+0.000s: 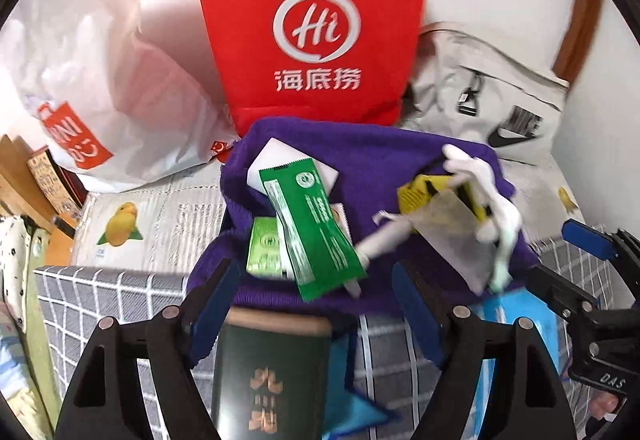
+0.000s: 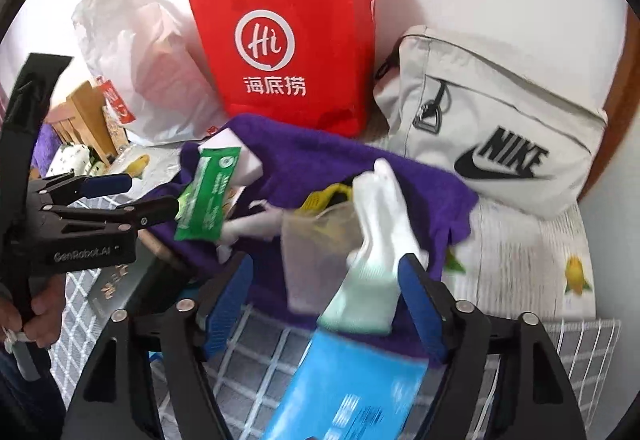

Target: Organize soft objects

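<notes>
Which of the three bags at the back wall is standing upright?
The red paper bag with white handles stands upright; the white plastic bag slumps and the grey Nike bag lies.

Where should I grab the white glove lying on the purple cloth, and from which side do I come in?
Take the white glove by its ribbed cuff end, which lies between the open fingers of the right gripper. The cuff points toward that gripper, and the glove's fingers reach away over the purple cloth. Come in from the near side, along the glove's length, and probably low enough to avoid the clear packet beside it.
</notes>
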The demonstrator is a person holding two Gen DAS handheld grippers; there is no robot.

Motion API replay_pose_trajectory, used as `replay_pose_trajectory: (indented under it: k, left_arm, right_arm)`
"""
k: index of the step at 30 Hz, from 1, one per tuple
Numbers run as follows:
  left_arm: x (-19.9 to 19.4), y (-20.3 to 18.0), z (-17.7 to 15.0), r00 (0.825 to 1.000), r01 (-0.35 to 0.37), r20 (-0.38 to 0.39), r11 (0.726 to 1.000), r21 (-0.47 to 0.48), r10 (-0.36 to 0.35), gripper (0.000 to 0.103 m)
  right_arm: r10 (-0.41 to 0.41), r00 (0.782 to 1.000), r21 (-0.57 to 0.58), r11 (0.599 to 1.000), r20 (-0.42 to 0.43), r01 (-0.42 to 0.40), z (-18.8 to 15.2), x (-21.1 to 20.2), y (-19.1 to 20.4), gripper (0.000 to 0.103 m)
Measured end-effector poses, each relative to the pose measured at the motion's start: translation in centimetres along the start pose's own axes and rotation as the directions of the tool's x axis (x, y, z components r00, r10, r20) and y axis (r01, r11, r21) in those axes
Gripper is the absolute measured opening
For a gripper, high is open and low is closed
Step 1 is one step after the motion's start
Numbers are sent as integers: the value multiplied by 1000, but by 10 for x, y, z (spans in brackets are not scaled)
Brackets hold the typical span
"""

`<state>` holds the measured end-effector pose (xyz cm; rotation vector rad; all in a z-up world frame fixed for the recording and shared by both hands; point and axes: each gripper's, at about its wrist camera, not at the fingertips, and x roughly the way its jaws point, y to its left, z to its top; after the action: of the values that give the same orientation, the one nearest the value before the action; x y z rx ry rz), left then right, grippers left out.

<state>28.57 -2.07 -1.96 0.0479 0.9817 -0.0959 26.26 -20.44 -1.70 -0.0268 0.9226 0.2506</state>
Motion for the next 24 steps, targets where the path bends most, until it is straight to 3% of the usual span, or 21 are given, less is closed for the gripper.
replay_pose_trajectory:
  k: [7,12,19,24]
  left_arm:
    - [-52,-7,-46,998,39,42,999,13,-39,85]
    - [-87,-13,-87,997,24,69,1000,14,-25,87]
    - [-132,-17,-136,994,-6,108,1000,23,4,89]
    - [-157,-24,-161,991,33,132,999,20,-35,89]
  right_arm:
    - [-10,999,51,999,38,8,-37,-50,19,92]
    - [-34,997,78,997,68,29,-68,-90,31,97]
    - [-55,996,109,993,65,48,-112,-122,45,99]
    - [-47,995,121,992,84,36,-140,-143,55,99]
